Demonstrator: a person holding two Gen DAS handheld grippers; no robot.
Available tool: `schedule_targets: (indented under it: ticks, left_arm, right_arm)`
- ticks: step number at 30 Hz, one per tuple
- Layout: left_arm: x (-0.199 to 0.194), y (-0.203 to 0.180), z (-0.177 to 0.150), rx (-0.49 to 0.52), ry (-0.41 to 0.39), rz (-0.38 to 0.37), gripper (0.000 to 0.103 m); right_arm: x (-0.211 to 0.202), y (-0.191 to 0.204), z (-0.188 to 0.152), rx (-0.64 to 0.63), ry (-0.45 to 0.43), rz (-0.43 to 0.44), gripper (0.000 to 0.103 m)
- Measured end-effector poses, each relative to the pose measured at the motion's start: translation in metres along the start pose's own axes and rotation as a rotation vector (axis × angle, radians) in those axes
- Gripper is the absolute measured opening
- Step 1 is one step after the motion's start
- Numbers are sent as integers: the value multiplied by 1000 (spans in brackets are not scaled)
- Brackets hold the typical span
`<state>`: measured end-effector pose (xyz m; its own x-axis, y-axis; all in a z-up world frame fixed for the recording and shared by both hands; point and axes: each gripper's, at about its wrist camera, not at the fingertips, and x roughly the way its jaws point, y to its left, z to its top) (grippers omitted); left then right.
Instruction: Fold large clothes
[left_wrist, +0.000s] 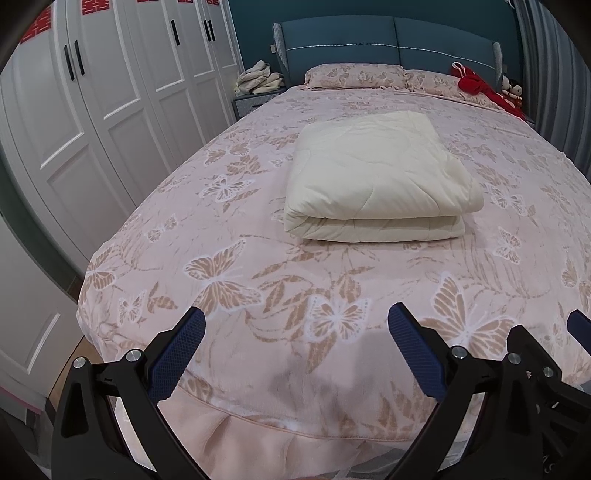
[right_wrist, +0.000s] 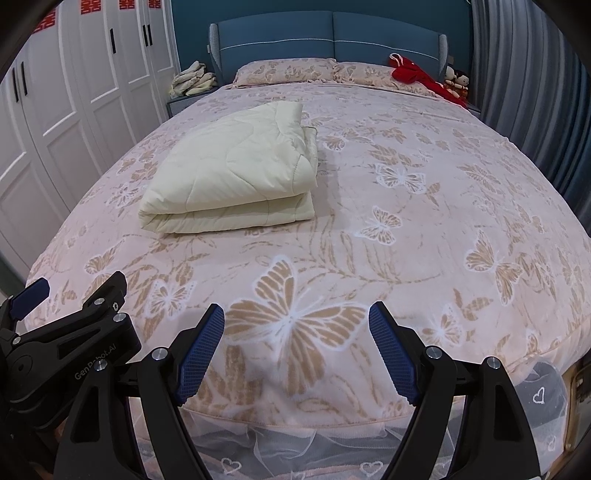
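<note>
A cream quilted blanket (left_wrist: 376, 181) (right_wrist: 236, 173) lies folded into a thick rectangle on the middle of the pink butterfly bedspread (left_wrist: 258, 258) (right_wrist: 406, 221). My left gripper (left_wrist: 297, 319) hovers over the foot of the bed, well short of the blanket, its blue pads wide apart with nothing between them. My right gripper (right_wrist: 297, 314) stands open the same way beside it, also empty. In the right wrist view the left gripper (right_wrist: 70, 291) shows at the lower left; the right gripper's finger (left_wrist: 580, 325) shows at the left wrist view's right edge.
White wardrobe doors (left_wrist: 92, 110) line the left side. A blue headboard (left_wrist: 388, 44) and two pink pillows (left_wrist: 354, 75) stand at the far end, with red cloth (left_wrist: 476, 86) and dolls (right_wrist: 456, 79). Grey curtains (right_wrist: 535, 74) hang at the right. Folded cloths (left_wrist: 258, 79) sit on a nightstand.
</note>
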<state>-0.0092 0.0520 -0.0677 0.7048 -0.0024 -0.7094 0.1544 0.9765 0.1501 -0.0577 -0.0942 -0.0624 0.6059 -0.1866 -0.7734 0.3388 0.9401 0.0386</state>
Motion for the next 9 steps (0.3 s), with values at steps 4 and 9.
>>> schedule_targets:
  ticks: [4,9]
  left_arm:
    - [1,1,1,2,-6,4,97]
    - [1,2,3,-4,-8,-2,97]
  right_arm:
    - [2,5,2,2,-1,-1,79]
    - [3,9,5,5,-8,-2,79]
